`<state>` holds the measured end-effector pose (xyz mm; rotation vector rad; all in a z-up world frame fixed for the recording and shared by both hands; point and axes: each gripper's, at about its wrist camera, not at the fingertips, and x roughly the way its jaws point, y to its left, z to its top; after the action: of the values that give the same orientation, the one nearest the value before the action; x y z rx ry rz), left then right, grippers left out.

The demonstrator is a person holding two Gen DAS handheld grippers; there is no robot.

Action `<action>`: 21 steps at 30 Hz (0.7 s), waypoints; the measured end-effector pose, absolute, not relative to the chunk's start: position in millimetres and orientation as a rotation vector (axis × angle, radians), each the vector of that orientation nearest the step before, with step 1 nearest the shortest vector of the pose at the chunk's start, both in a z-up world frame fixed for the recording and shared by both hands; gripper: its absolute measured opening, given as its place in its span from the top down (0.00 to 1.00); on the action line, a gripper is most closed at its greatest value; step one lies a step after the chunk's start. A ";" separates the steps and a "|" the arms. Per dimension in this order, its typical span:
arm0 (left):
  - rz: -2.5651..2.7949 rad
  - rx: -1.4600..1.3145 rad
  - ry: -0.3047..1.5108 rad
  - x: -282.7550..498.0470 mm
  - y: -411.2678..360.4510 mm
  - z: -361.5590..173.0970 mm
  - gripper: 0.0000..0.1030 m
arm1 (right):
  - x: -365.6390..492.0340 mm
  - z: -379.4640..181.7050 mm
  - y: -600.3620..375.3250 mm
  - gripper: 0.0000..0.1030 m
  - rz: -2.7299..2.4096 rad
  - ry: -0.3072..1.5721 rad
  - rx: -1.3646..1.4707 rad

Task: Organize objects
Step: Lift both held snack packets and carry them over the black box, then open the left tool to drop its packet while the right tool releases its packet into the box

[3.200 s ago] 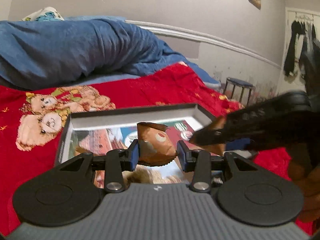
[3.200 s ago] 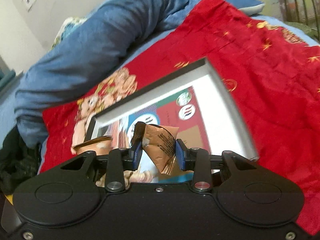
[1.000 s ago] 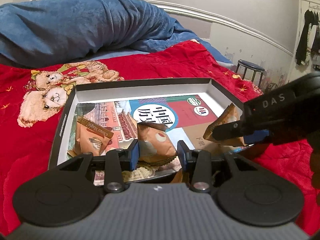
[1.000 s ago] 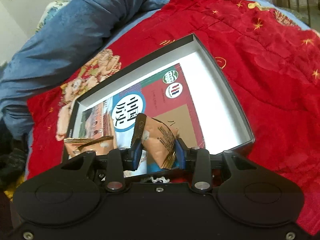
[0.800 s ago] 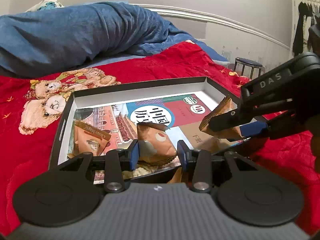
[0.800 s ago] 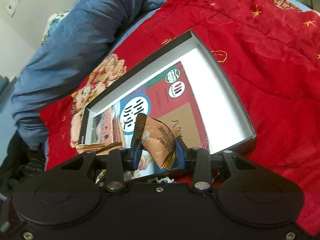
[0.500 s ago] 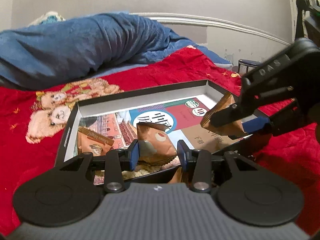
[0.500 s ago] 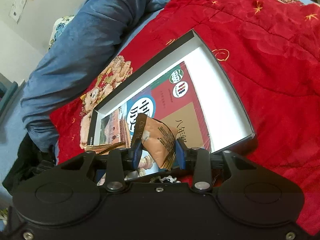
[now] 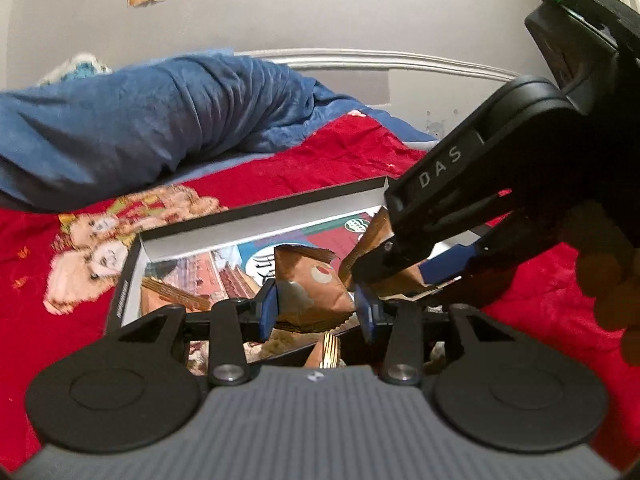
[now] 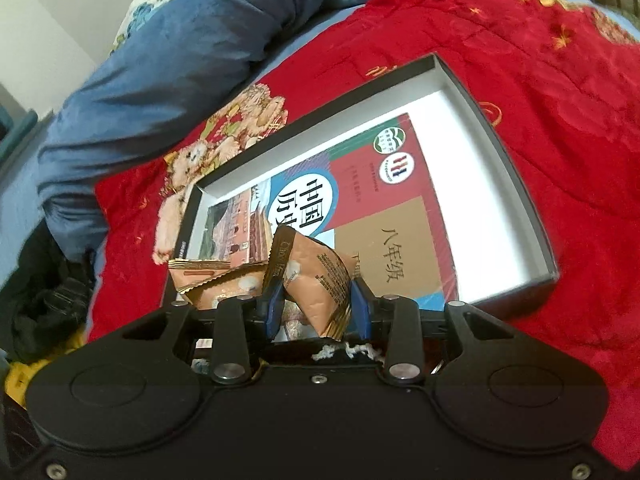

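Observation:
My left gripper (image 9: 316, 310) is shut on an orange snack packet (image 9: 310, 284) and holds it over the near edge of a black shallow box (image 9: 256, 210). My right gripper (image 10: 316, 308) is shut on another orange snack packet (image 10: 316, 280) above the same box (image 10: 516, 184); it shows in the left wrist view (image 9: 404, 268) close on the right. A textbook (image 10: 360, 204) lies flat in the box. A third orange packet (image 9: 168, 294) lies in the box's near left corner, and also shows in the right wrist view (image 10: 204, 276).
The box rests on a red bedspread (image 10: 560, 80) with a teddy-bear print (image 9: 96, 248). A rolled blue blanket (image 9: 160, 120) lies along the back against the wall. Dark clothes (image 10: 44, 304) lie off the bed's left side.
Both grippers still hold their packets. The right gripper has come closer to the left one and higher. The left view has tilted up, so the box sits lower in it.

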<state>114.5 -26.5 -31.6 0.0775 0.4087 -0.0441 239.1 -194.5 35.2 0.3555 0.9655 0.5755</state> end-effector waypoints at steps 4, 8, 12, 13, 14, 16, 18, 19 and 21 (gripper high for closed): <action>-0.057 -0.010 0.457 126.8 -14.7 -30.8 0.56 | 241.6 39.1 -191.5 0.66 0.567 0.959 0.355; -0.080 -0.112 0.503 136.5 -2.9 -28.7 0.56 | 241.7 37.6 -194.5 0.66 0.539 0.970 0.347; -0.136 -0.184 0.524 141.6 5.2 -23.3 0.56 | 241.1 35.8 -200.9 0.66 0.491 0.980 0.370; -0.131 -0.186 0.527 142.0 5.4 -23.2 0.56 | 240.3 36.6 -201.5 0.66 0.486 0.975 0.366; -0.131 -0.188 0.530 141.8 5.6 -23.7 0.56 | 239.3 38.1 -201.1 0.66 0.483 0.966 0.350; -0.136 -0.199 0.553 143.2 6.3 -26.6 0.56 | 238.5 41.2 -199.2 0.66 0.472 0.956 0.311; -0.144 -0.208 0.578 146.4 5.9 -28.9 0.56 | 238.1 43.3 -199.6 0.66 0.462 0.959 0.317; -0.141 -0.208 0.585 147.9 5.4 -29.7 0.56 | 238.0 43.8 -200.0 0.66 0.466 0.961 0.328; -0.152 -0.205 0.608 151.6 4.4 -31.0 0.56 | 236.9 45.3 -199.2 0.66 0.467 0.966 0.327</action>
<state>151.6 4.4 -31.0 -0.2053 0.6077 -0.1523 236.9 -199.2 45.3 0.3270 0.9656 0.4668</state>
